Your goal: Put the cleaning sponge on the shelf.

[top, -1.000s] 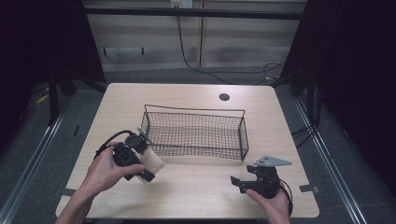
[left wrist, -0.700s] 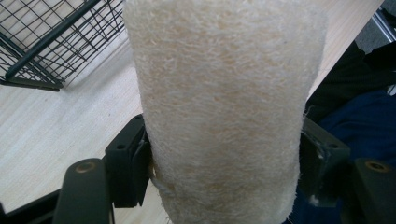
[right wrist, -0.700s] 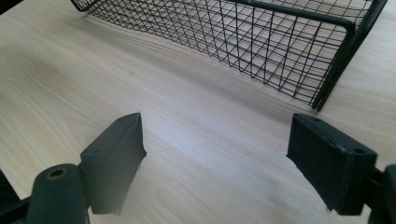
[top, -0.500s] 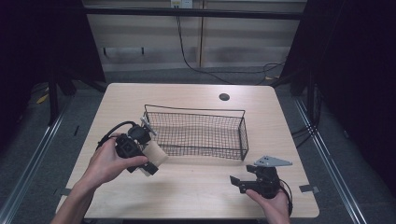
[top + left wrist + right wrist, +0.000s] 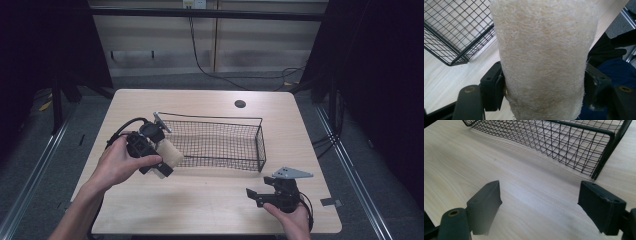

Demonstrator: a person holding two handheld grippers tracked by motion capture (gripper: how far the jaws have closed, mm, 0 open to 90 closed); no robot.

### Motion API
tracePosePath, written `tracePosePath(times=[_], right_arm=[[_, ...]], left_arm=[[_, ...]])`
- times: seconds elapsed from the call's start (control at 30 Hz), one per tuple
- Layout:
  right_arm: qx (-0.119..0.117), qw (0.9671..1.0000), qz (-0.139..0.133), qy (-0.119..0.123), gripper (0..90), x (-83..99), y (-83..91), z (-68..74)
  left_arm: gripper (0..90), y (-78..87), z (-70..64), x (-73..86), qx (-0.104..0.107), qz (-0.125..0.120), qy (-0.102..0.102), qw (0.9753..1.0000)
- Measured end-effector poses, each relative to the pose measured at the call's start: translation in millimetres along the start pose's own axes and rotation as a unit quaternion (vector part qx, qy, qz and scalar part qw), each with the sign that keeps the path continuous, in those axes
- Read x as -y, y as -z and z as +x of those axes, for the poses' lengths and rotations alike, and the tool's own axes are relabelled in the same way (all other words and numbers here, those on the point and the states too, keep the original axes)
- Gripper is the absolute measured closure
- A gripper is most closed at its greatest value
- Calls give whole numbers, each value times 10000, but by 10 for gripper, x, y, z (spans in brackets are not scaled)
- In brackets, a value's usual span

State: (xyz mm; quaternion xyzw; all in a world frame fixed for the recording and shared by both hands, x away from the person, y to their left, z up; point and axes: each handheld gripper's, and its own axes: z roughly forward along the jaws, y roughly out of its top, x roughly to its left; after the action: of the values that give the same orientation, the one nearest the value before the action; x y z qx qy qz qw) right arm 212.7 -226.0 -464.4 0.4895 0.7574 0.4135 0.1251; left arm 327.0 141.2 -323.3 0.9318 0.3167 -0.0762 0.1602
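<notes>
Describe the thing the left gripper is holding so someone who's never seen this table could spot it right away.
Start at the black wire basket in the middle of the wooden table. At its left end, the left gripper clamps a pale cream, fibrous, loofah-like roll. It is the only light, fuzzy object among black metal and plastic.

Cream loofah (image 5: 541,57) — black mesh basket (image 5: 220,145)
</notes>
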Motion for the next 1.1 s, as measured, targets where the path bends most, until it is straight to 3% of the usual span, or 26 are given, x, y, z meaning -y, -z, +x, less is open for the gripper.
tracePosePath(times=[0.33,0.53,0.63,0.87,0.97,1.1], right_arm=[[-6,10000,-14,-10,181,2,0,-4],[-3,10000,-13,-13,181,2,1,-2],[-3,10000,-14,-16,181,3,2,-3],[-3,10000,-10,-16,181,4,6,-2],[-6,10000,-7,-18,181,4,7,-2],[-9,10000,-4,-16,181,4,5,-2]], left_arm=[[307,144,-28,-124,-205,-101,18,9997],[308,171,-1,-227,-181,-188,158,9995],[307,167,33,-280,-234,-165,278,9992],[307,163,143,-385,-121,-238,575,9980],[307,153,203,-424,-75,-250,776,9966],[307,121,265,-485,-177,-207,1069,9939]])
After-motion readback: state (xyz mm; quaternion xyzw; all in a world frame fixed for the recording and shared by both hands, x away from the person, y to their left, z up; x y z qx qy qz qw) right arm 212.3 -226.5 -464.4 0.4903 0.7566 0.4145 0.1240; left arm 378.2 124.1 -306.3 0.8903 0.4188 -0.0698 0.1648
